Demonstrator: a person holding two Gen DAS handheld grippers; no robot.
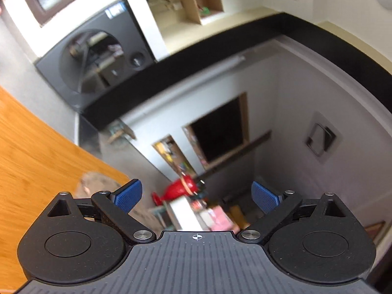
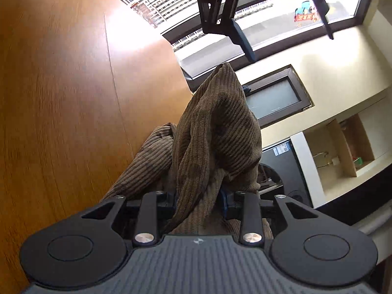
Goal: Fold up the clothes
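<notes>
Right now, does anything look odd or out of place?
Yes. The brown knitted garment hangs bunched from the shut right hand-held gripper, not flat on the wooden table. The left hand-held gripper is open, empty.

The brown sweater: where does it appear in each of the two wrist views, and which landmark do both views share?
Left wrist view: the sweater is not clearly in it; only a blurred brownish patch lies at the table edge, too unclear to name.
Right wrist view: the sweater fills the centre, clamped in the right claw, rising beside the table.
Shared landmark: the black washing machine.
</notes>
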